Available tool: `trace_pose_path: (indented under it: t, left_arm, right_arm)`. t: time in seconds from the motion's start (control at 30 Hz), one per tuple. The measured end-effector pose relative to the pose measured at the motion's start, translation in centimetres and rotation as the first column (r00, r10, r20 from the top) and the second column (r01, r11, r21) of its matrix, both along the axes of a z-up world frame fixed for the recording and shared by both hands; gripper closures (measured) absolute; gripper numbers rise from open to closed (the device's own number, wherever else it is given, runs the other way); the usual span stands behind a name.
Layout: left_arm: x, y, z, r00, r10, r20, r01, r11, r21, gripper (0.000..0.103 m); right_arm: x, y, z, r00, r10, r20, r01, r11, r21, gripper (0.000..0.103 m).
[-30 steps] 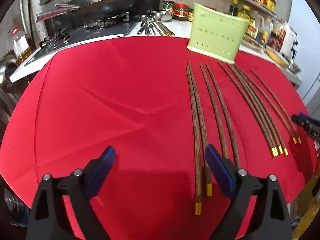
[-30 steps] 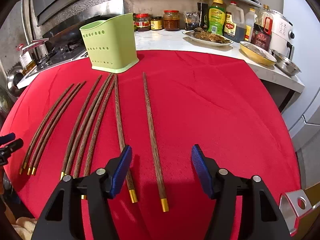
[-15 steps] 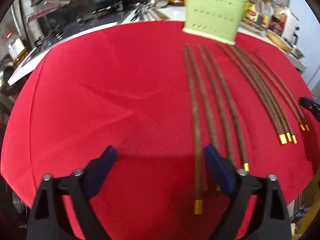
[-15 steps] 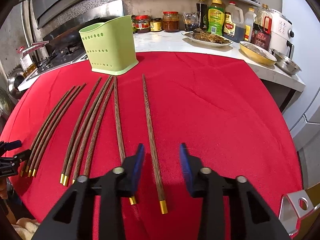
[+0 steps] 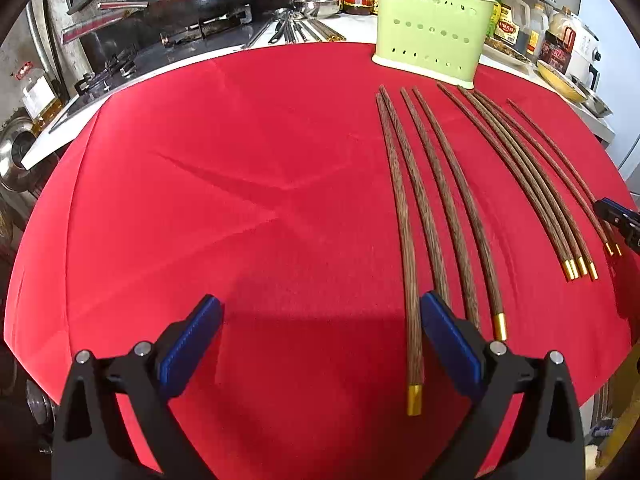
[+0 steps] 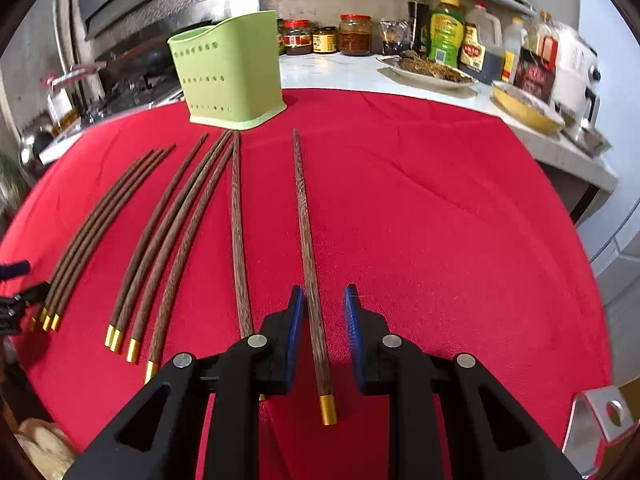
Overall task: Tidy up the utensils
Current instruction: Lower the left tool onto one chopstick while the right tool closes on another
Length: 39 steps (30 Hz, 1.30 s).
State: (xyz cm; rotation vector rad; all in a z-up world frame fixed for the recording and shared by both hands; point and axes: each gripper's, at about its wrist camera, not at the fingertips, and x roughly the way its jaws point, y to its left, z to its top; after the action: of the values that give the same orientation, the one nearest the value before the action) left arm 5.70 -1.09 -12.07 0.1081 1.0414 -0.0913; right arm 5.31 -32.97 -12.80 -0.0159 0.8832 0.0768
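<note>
Several brown wooden chopsticks with gold ends lie side by side on a red cloth (image 5: 240,160). A pale green perforated utensil holder (image 5: 432,28) (image 6: 228,76) stands upright at the cloth's far edge. My left gripper (image 5: 320,302) is open wide above the cloth, and the leftmost chopstick (image 5: 404,240) runs just inside its right finger. My right gripper (image 6: 323,292) straddles the lone rightmost chopstick (image 6: 306,232). Its jaws are closing, and a narrow gap still shows beside each blue pad.
Behind the cloth runs a white counter (image 6: 352,74) with jars, sauce bottles, a plate of food (image 6: 428,70) and a yellow bowl (image 6: 524,108). A stove with a pan (image 5: 192,8) and loose metal utensils (image 5: 292,30) sit at the back left. The cloth's left half (image 5: 180,200) is bare.
The right gripper's jaws have narrowed from wide apart to close around the lone chopstick. The left jaws have spread slightly. Neither hand has shifted much.
</note>
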Motion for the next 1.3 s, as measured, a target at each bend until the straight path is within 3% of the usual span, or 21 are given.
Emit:
trace_pose_path:
  t: [0.37,0.57,0.7,0.9,1.0,1.2,1.23,1.27,1.3]
  left_arm:
    - [-2.3,-1.1,-0.2,0.998,-0.062,0.03,0.062,0.998,-0.016,0.007]
    - [-3.3,-2.5,0.2,0.993,-0.102,0.053,0.103,0.995,-0.012,0.033]
    - [-3.9,-3.2,0.4,0.99,-0.124,0.063,0.124,0.992,0.005,0.071]
    - [-5.1,-3.9,0.5,0.982,-0.181,0.062,0.18,0.983,0.024,0.094]
    - [-5.9,-4.0,0.4,0.976,-0.208,0.071,0.204,0.977,0.061,0.095]
    - [-5.6,-2.6,0.3,0.98,-0.175,0.093,0.17,0.984,0.055,0.096]
    - [-5.5,-2.3,0.4,0.982,-0.166,0.093,0.162,0.986,0.049,0.096]
    - [-5.4,-2.0,0.4,0.983,-0.159,0.095,0.155,0.987,0.044,0.096]
    - [-5.3,-1.7,0.4,0.984,-0.151,0.099,0.147,0.988,0.037,0.096]
  right_arm:
    - [-2.6,-0.2,0.0,1.0,-0.01,0.016,0.01,1.0,-0.011,0.083]
    - [-3.1,-0.2,-0.1,0.999,-0.021,0.028,0.021,1.0,0.006,0.083]
    - [-3.4,-0.3,-0.1,0.999,-0.026,0.03,0.026,0.999,0.021,0.083]
    - [-4.3,-0.4,-0.3,0.999,-0.002,0.039,0.001,0.999,0.04,0.082]
    - [-4.9,-0.2,-0.4,0.998,0.007,0.055,-0.009,1.0,0.029,0.081]
    - [-5.9,-0.1,-0.6,0.996,-0.008,0.09,0.007,1.0,0.018,0.083]
    - [-5.9,-0.3,-0.6,0.996,-0.014,0.092,0.012,1.0,0.028,0.085]
    - [-6.0,-0.4,-0.5,0.996,-0.02,0.091,0.017,0.999,0.033,0.095]
    - [-6.1,-0.4,-0.5,0.996,-0.025,0.088,0.022,0.999,0.034,0.095]
